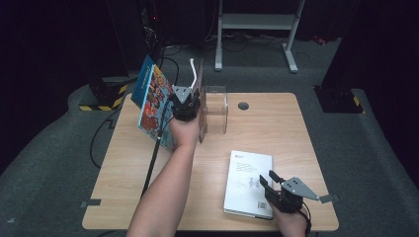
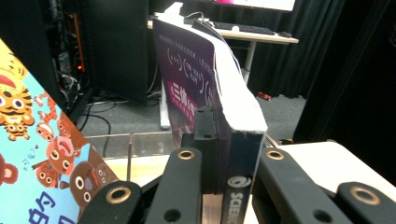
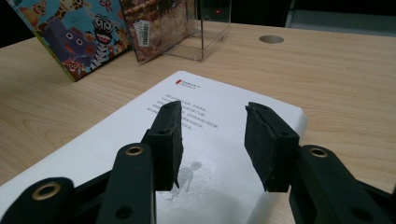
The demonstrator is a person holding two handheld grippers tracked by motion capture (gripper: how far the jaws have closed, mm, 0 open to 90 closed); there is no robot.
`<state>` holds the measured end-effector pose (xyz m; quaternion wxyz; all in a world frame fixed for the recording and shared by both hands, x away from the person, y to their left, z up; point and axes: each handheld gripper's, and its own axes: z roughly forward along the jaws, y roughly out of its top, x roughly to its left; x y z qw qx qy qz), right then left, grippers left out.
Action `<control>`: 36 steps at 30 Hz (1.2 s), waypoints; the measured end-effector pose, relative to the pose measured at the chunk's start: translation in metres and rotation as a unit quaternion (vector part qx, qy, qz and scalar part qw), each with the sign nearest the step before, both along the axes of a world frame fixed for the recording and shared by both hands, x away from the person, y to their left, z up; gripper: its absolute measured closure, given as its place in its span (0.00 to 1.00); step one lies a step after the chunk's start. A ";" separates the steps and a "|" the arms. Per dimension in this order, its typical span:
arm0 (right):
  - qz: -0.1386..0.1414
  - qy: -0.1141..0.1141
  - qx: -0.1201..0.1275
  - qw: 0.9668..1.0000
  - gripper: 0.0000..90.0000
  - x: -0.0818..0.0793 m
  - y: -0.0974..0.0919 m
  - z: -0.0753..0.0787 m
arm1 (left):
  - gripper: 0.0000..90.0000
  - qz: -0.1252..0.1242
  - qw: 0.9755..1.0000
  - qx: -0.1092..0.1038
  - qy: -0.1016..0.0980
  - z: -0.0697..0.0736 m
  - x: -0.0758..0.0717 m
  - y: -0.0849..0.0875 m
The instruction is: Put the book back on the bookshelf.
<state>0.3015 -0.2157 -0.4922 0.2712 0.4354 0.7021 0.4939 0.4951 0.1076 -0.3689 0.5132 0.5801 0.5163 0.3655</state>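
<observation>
My left gripper (image 1: 186, 103) is shut on a thick purple book (image 1: 201, 101) and holds it upright on its edge. In the left gripper view the jaws of the left gripper (image 2: 233, 140) clamp the purple book (image 2: 191, 79) near its spine. The book stands at the left wall of a clear plastic box (image 1: 217, 109); I cannot tell whether it is inside. A white book (image 1: 248, 181) lies flat at the front right. Just above it hovers my right gripper (image 1: 269, 183). The right gripper (image 3: 215, 116) is open, with nothing between its pads over the white book (image 3: 205, 95).
A colourful children's picture book (image 1: 152, 101) leans upright left of the held book, also seen as the picture book (image 3: 77, 32). The clear box (image 3: 201, 28) stands at the far middle of the table (image 1: 276, 128). A round cable hole (image 1: 243, 105) lies right of it.
</observation>
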 end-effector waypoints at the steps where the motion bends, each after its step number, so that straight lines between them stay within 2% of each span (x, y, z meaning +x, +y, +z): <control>1: 0.000 0.000 -0.002 1.000 0.63 0.000 0.000 0.000 | 0.93 -0.001 1.000 0.001 0.000 0.000 0.000 0.000; 12: 0.003 -0.001 -0.001 1.000 0.63 0.000 0.001 0.001 | 0.92 -0.011 1.000 0.010 0.010 0.002 0.000 0.006; 18: 0.004 -0.002 0.000 1.000 0.63 0.000 0.002 0.001 | 0.90 -0.018 0.999 0.024 0.023 0.003 0.001 0.007; 29: 0.006 0.003 0.001 1.000 0.62 0.001 0.003 -0.001 | 0.87 -0.012 0.999 0.038 0.034 0.003 0.001 0.013; 36: 0.011 0.006 -0.001 1.000 0.62 0.001 0.007 -0.002 | 0.84 -0.013 0.997 0.048 0.053 0.005 0.001 0.021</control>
